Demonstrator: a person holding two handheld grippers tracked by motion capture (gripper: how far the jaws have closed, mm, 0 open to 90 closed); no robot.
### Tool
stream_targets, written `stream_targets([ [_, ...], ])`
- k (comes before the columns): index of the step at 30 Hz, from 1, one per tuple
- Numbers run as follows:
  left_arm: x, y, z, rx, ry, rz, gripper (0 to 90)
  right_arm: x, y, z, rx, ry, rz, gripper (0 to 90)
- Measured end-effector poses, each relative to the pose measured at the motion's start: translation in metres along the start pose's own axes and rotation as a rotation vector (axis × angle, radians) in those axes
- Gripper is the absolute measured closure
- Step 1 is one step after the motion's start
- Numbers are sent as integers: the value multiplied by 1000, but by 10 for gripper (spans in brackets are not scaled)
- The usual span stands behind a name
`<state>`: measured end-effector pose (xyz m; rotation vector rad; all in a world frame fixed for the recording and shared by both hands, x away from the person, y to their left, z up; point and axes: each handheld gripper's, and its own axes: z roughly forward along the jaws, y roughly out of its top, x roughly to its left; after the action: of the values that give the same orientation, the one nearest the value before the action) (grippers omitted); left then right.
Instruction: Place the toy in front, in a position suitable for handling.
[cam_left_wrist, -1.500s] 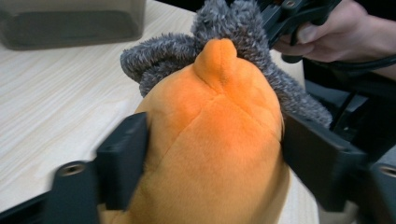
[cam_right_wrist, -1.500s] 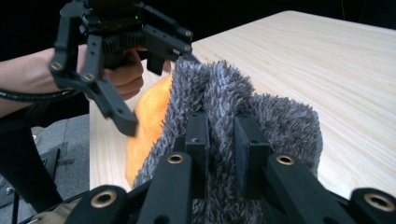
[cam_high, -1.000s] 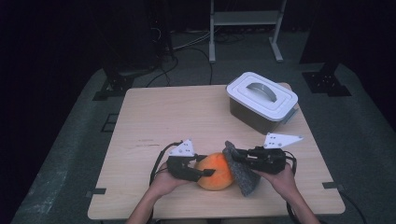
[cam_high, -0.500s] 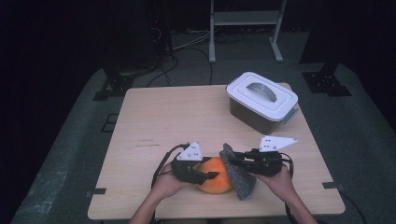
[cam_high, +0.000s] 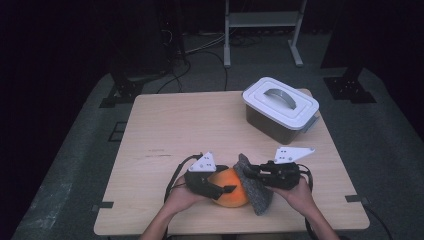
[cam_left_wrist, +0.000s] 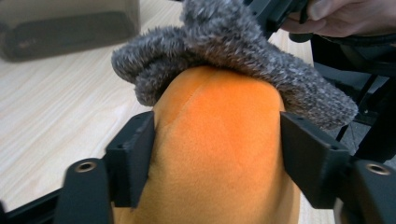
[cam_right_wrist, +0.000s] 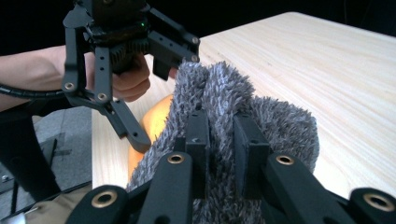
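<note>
An orange plush ball (cam_high: 227, 196) rests near the table's front edge. My left gripper (cam_high: 226, 184) is shut on it, and in the left gripper view the black jaws press both sides of the ball (cam_left_wrist: 219, 140). A grey fuzzy cloth (cam_high: 256, 192) drapes over the ball's right side and top (cam_left_wrist: 233, 51). My right gripper (cam_high: 248, 171) is shut on a fold of that cloth (cam_right_wrist: 280, 121), its jaws (cam_right_wrist: 222, 135) pinching the pile. The right gripper view also shows the left gripper (cam_right_wrist: 161, 93) and a strip of orange ball (cam_right_wrist: 156, 116).
A grey bin with a white handled lid (cam_high: 280, 107) stands at the back right of the wooden table (cam_high: 175, 130). Cables trail from both grippers. Dark floor, stands and a metal frame surround the table.
Both grippers, with the ball and the cloth, have drifted slightly toward the front edge. Both grips are unchanged.
</note>
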<state>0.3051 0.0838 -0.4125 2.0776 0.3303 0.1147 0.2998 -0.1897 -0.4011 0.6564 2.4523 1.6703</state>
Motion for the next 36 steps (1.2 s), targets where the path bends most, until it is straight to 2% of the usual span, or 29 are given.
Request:
stream_targets([
  [4,0,-2,1,-14,-19,22,240,-3,-4,-4,15,15,6,768],
  [9,4,-8,0,-36,-53,6,187,-8,-9,-8,23,20,13,767],
  [13,10,-13,-1,-39,-51,-25,121,-12,-11,-11,24,26,17,766],
  [16,16,-19,0,-15,-54,-62,81,-15,-13,-14,31,25,17,766],
  [18,20,-22,2,-8,-80,-106,85,-17,-14,-16,34,22,27,766],
  [19,20,-23,2,-4,-83,-110,137,-19,-15,-16,33,23,29,766],
  [21,17,-20,1,16,-61,-99,307,-19,-13,-16,24,21,43,767],
  [23,12,-15,-1,15,-14,-71,392,-16,-7,-17,-11,19,45,772],
  [24,10,-12,-2,15,-4,-59,409,-14,-3,-17,-29,10,44,774],
  [26,2,-6,-2,21,38,-8,416,-9,5,-16,-69,3,33,777],
  [27,-1,-4,-3,30,65,21,417,-7,8,-15,-74,0,27,777],
  [29,-4,-3,-4,29,100,36,422,-4,10,-10,-53,-16,6,777],
  [32,-2,-5,-6,36,97,26,422,-7,3,-2,-27,-8,28,777],
  [36,0,-6,-6,42,65,23,382,-12,-1,-3,-2,4,38,777],
])
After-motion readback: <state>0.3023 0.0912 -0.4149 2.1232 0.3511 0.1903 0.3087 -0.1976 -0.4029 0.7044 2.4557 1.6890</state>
